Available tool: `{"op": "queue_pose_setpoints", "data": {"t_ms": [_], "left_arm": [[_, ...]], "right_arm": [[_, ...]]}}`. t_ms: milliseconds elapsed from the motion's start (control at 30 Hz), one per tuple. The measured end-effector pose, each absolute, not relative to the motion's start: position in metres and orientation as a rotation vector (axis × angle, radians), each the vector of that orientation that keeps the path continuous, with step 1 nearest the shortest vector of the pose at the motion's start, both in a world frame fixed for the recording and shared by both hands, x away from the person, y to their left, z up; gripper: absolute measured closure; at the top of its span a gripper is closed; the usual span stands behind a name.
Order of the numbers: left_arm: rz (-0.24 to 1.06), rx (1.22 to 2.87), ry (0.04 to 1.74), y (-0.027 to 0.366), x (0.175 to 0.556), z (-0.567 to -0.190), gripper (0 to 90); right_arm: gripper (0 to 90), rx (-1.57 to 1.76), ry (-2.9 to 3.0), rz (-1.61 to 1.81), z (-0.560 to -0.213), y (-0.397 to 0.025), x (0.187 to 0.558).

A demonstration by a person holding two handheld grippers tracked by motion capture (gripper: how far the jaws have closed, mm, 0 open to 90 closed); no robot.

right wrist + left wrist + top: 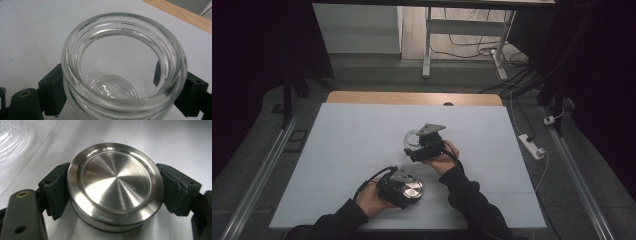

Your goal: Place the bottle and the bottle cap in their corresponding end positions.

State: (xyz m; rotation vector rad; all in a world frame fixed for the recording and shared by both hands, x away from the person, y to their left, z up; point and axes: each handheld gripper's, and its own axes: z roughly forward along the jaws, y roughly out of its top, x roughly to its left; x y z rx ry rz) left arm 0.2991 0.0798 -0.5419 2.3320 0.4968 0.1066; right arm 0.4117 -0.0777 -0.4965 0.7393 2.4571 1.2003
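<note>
A round brushed-steel lid sits between the two black jaws of my left gripper, which is shut on its rim just above the white mat. From above, that lid shines at the front middle of the mat, with my left gripper around it. My right gripper is shut on a clear glass jar, open-mouthed and empty, its textured bottom visible. In the high view the jar stands near the mat's centre, held by my right gripper.
The white mat covers a wooden table whose far edge shows bare. A power strip and cables lie on the floor to the right. Part of the glass jar appears at the top left of the left gripper view.
</note>
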Motion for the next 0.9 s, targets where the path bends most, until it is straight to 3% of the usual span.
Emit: {"op": "queue_pose_setpoints", "data": {"t_ms": [733,900], "left_arm": [[0.141,2.352,0.459,0.0787,0.2995,-0.5430,17.1],[0.146,2.353,0.462,0.0794,0.3003,-0.5417,13.1]], "right_arm": [[14.6,0.747,2.469,1.191,-0.5037,-0.0742,0.4196],[14.2,0.763,2.468,1.191,-0.5039,-0.0738,0.4195]]}}
